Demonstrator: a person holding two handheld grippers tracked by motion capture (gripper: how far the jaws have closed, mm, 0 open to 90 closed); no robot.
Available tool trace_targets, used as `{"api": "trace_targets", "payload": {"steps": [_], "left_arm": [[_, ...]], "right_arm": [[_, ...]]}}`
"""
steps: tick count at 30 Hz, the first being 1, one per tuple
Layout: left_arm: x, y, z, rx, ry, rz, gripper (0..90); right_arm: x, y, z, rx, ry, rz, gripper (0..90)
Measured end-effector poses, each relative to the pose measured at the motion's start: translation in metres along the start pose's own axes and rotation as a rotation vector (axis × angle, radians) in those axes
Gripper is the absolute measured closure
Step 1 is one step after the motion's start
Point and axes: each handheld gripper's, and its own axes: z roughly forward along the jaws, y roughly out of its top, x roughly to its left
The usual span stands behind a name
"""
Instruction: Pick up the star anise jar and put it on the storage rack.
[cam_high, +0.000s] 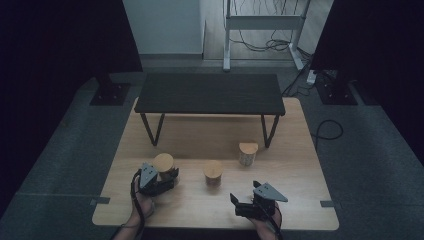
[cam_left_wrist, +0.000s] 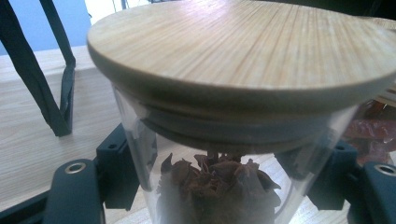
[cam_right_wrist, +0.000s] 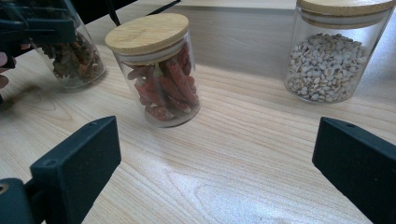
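Three glass jars with bamboo lids stand on the wooden table (cam_high: 300, 200). My left gripper (cam_high: 169, 180) is shut on the left jar (cam_high: 163, 164), its jaws on either side of the glass below the lid. In the left gripper view this jar (cam_left_wrist: 233, 65) holds dark brown dried pieces and sits between the jaws of my left gripper (cam_left_wrist: 219, 186). My right gripper (cam_high: 238, 206) rests near the front edge, open, with nothing between its pads (cam_right_wrist: 79, 161). Ahead of it stand the middle jar (cam_right_wrist: 156, 70) of red dried pieces and the right jar (cam_right_wrist: 332, 56) of pale grains.
A low black bench (cam_high: 210, 94) on thin legs stands across the far half of the table, behind the jars. The middle jar (cam_high: 213, 173) and the right jar (cam_high: 248, 152) stand apart from each other. A white frame (cam_high: 262, 22) with cables is on the floor beyond.
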Motion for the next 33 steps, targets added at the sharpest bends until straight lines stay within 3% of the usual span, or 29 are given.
{"api": "trace_targets", "payload": {"steps": [33], "left_arm": [[0.000,0.016,-0.017,-0.037,0.015,-0.028,26.3]], "right_arm": [[0.000,0.000,0.001,0.009,0.008,-0.008,0.5]]}}
